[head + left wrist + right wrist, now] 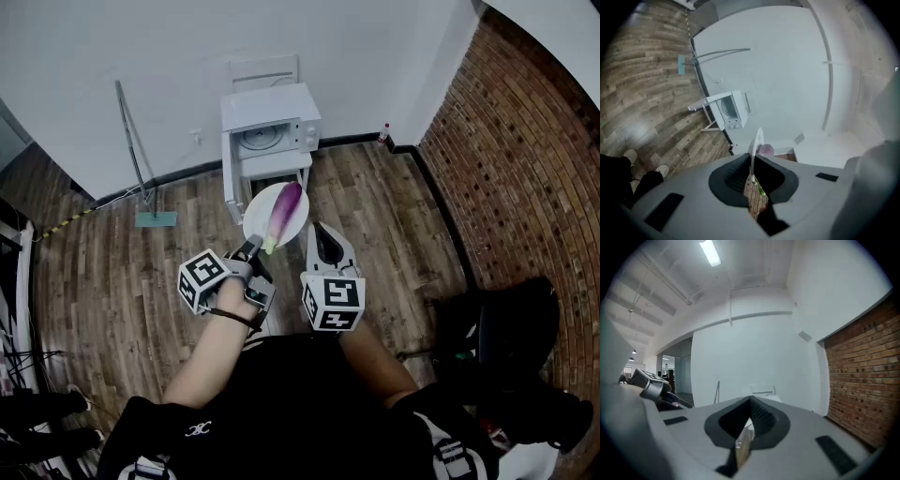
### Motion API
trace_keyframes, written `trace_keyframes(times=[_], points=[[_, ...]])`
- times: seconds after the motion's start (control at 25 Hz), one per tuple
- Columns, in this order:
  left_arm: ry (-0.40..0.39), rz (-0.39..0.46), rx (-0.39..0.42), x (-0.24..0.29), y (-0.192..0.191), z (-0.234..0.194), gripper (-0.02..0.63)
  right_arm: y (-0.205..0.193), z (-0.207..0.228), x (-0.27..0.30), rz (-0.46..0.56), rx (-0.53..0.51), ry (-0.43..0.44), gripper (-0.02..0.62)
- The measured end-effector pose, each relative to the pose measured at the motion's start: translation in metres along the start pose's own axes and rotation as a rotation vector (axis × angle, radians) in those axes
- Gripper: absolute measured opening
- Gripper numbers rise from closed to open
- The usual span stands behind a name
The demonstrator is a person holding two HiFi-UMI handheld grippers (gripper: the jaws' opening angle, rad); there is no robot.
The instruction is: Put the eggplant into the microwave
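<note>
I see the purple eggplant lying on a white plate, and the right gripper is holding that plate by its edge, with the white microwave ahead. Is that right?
Not quite. The left gripper is the one clamped on the edge of the white plate, as the head view shows. The eggplant does lie on the plate, with the microwave ahead.
</note>
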State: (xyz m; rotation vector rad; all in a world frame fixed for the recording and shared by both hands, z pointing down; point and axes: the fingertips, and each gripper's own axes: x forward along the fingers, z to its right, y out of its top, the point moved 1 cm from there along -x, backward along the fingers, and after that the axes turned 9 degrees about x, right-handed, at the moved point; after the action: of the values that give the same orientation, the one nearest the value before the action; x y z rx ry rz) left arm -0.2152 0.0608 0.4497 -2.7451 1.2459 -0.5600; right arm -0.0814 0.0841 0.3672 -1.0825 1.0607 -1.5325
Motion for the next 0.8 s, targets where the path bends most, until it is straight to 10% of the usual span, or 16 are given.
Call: trace_keyframes(times=[0.8], points=[[0.038,0.067,-0.048,0.074,-0.021,0.011,0.025,0.025,0.063,0.042,-0.035,0.001,0.084,0.006]])
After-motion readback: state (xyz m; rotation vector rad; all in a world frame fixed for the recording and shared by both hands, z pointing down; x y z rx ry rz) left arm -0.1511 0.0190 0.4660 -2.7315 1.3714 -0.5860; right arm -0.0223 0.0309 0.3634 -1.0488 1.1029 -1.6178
